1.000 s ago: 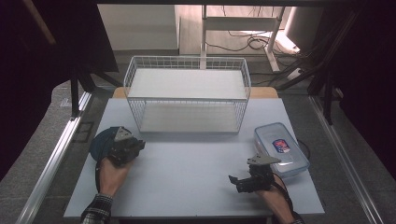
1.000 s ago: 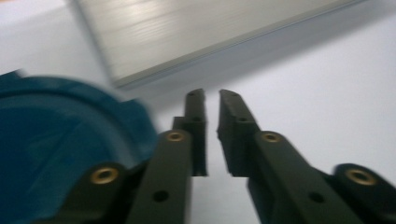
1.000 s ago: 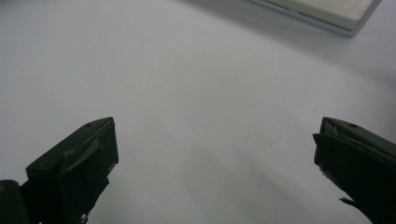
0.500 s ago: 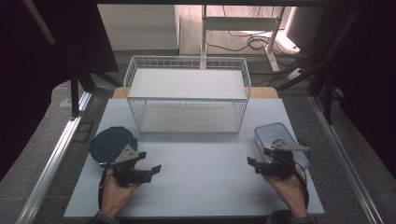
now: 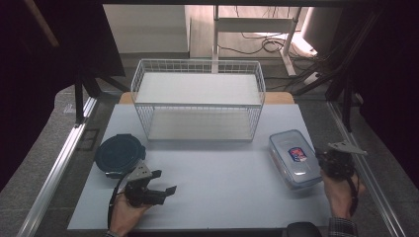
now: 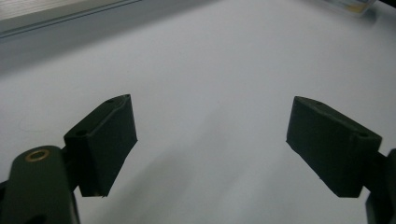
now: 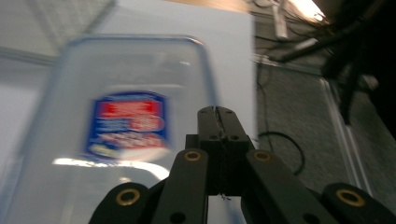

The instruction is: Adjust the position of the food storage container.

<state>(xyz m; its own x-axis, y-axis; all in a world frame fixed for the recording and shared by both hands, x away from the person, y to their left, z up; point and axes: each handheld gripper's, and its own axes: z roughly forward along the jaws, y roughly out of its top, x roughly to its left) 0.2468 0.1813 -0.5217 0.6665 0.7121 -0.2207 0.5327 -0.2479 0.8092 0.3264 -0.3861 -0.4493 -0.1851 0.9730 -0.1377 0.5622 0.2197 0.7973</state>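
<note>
A clear rectangular box (image 5: 295, 158) with a red and blue label on its lid lies at the right of the pale table (image 5: 222, 197). My right gripper (image 5: 320, 157) sits at the box's right edge. Its jaws have just been closing and now meet with nothing between them. In the right gripper view the shut right gripper (image 7: 217, 112) points along the edge of the blurred box (image 7: 126, 126). My left gripper (image 5: 165, 181) is open near the front left, just above bare table. The left gripper (image 6: 210, 140) has only tabletop between its wide jaws.
A dark round lidded container (image 5: 118, 153) rests at the left, just behind my left hand. A white wire basket (image 5: 197, 104) stands at the back middle of the table. Metal rails run along both sides, and cables lie on the floor beyond.
My left gripper came off the dark round container toward the front and opened. My right gripper swung right to the clear box's edge and closed its jaws.
</note>
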